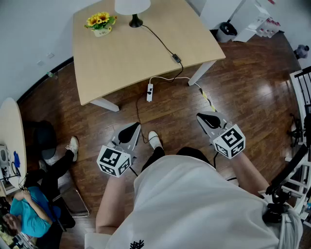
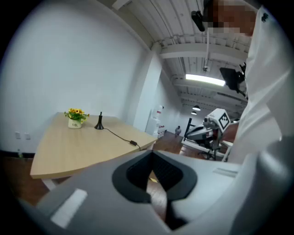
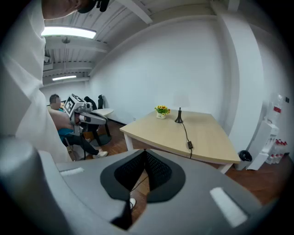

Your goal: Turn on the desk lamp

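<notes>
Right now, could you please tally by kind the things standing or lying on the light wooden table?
White-shaded desk lamp with black base: 1
White pot of yellow sunflowers: 1
Black inline cord switch: 1
Total: 3

Office; desk (image 1: 121,58), seated person (image 1: 29,216)

One pale wooden table (image 1: 146,53); on it, one white-shaded black-based desk lamp (image 1: 132,7), one white pot of yellow sunflowers (image 1: 100,25), one black inline cord switch (image 1: 177,59). In front of the table, one white power strip (image 1: 149,92) and two grey grippers: left gripper (image 1: 130,131), right gripper (image 1: 210,119).
</notes>
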Demonstrator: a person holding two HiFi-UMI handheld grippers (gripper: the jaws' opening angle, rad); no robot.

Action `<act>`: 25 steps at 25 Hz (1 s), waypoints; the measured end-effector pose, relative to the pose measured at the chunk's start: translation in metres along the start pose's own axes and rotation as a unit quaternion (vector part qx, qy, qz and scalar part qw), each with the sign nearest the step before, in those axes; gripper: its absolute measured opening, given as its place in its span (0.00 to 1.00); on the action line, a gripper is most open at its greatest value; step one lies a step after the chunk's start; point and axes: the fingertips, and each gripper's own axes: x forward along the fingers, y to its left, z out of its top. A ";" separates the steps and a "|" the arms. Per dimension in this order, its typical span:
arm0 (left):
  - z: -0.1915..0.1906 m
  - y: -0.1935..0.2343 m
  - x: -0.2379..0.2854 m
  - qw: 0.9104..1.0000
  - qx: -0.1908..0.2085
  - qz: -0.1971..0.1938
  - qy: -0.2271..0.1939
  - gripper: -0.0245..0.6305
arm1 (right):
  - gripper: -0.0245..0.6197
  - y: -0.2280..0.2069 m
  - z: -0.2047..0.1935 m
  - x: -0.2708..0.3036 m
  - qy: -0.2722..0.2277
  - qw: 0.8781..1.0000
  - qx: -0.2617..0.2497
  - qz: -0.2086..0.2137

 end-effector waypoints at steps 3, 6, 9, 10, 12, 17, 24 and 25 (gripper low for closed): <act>0.013 0.025 0.012 1.000 0.006 -0.010 0.000 0.04 | 0.04 -0.009 0.015 0.021 -0.002 1.000 -0.005 -0.001; 0.021 0.039 0.019 1.000 0.007 -0.015 -0.005 0.04 | 0.04 -0.012 0.019 0.040 0.004 1.000 -0.006 0.002; 0.026 0.048 0.027 1.000 -0.006 -0.009 -0.008 0.04 | 0.04 -0.023 0.026 0.057 0.008 1.000 -0.011 0.003; 0.027 0.049 0.031 1.000 -0.012 -0.007 -0.007 0.04 | 0.04 -0.028 0.028 0.062 0.007 1.000 -0.012 0.004; 0.026 0.051 0.038 1.000 -0.017 -0.008 -0.008 0.04 | 0.04 -0.038 0.033 0.071 0.003 1.000 -0.014 0.010; 0.044 0.075 0.056 1.000 -0.004 0.019 -0.011 0.04 | 0.04 -0.068 0.051 0.103 -0.010 0.999 -0.035 0.033; 0.080 0.095 0.086 0.998 -0.004 0.062 -0.021 0.04 | 0.04 -0.131 0.079 0.145 -0.019 0.996 -0.066 0.062; 0.084 0.098 0.090 0.997 -0.007 0.068 -0.021 0.04 | 0.04 -0.139 0.080 0.151 -0.018 0.995 -0.070 0.066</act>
